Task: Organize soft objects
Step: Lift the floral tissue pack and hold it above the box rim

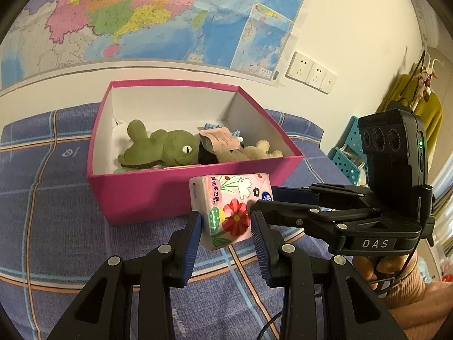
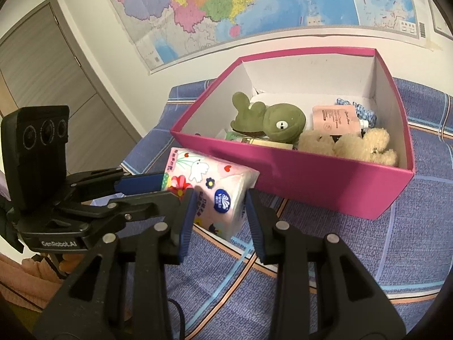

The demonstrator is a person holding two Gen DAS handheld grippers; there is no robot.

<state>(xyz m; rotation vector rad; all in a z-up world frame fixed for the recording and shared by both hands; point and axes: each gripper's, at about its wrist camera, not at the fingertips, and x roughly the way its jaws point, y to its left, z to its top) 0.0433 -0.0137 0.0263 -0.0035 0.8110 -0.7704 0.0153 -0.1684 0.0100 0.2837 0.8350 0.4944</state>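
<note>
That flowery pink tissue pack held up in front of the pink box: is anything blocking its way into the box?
Only the box's near wall, which the flowery pink tissue pack must be lifted over. The open pink cardboard box has no lid. Inside, a green plush frog and a beige plush bear fill the front, so bare floor shows only at the back.

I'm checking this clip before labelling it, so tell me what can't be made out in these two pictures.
- Left wrist view: the near pink box wall hides the box floor and the green frog plush underside.
- Right wrist view: the cream teddy and frog cover the items beneath them.
- Both views: whether either hand-held gripper, left or right, truly clamps the tissue pack; its contact faces are hidden.
- Print on the pink pouch is too small.
</note>
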